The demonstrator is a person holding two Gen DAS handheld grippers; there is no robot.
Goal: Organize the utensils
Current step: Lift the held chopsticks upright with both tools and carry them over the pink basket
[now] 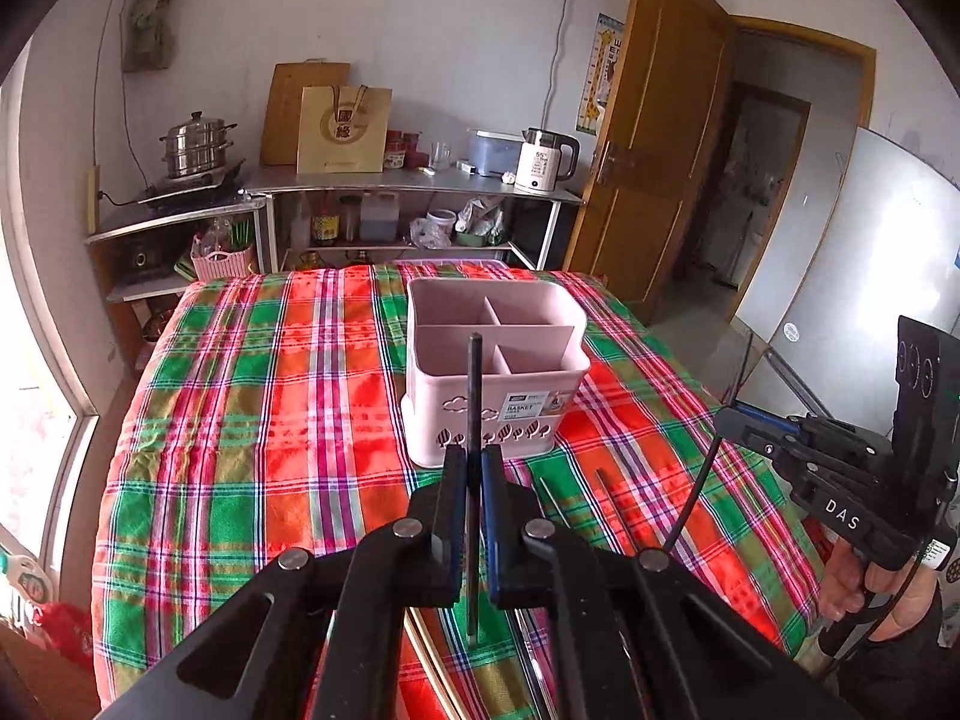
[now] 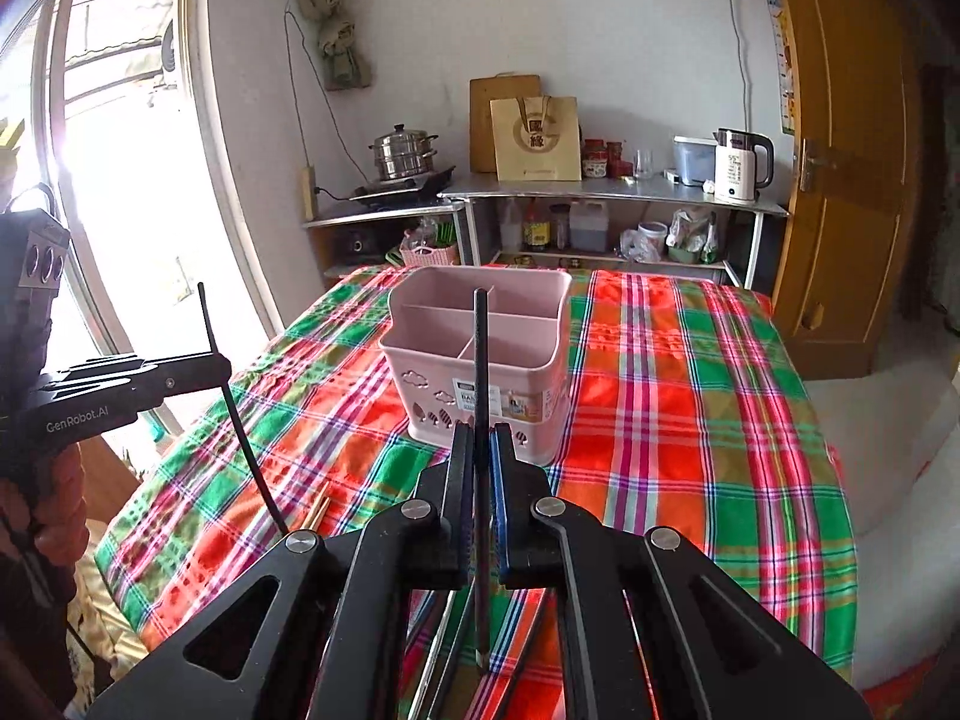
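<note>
A pink divided basket [image 1: 498, 414] [image 2: 420, 378] stands on the plaid tablecloth [image 1: 270, 420], all compartments that show bare. My left gripper [image 1: 474, 450] hangs in front of the basket, above the table, shut on a thin black chopstick [image 1: 475, 384] that stands upright between its pads. My right gripper [image 2: 480, 429] is shut on a second black chopstick [image 2: 480, 348], also upright. Each gripper shows in the other's view: the right gripper [image 1: 729, 420] with its stick [image 1: 690, 498], the left gripper [image 2: 222, 366] with its stick [image 2: 240, 420].
More chopsticks [image 1: 552, 501] lie on the cloth near the front, one with a wooden tip [image 2: 318, 510]. Behind the table stands a metal shelf [image 1: 420, 183] with a kettle [image 1: 543, 159] and a steamer pot [image 1: 195, 144]. A wooden door [image 1: 654, 138] is at the right.
</note>
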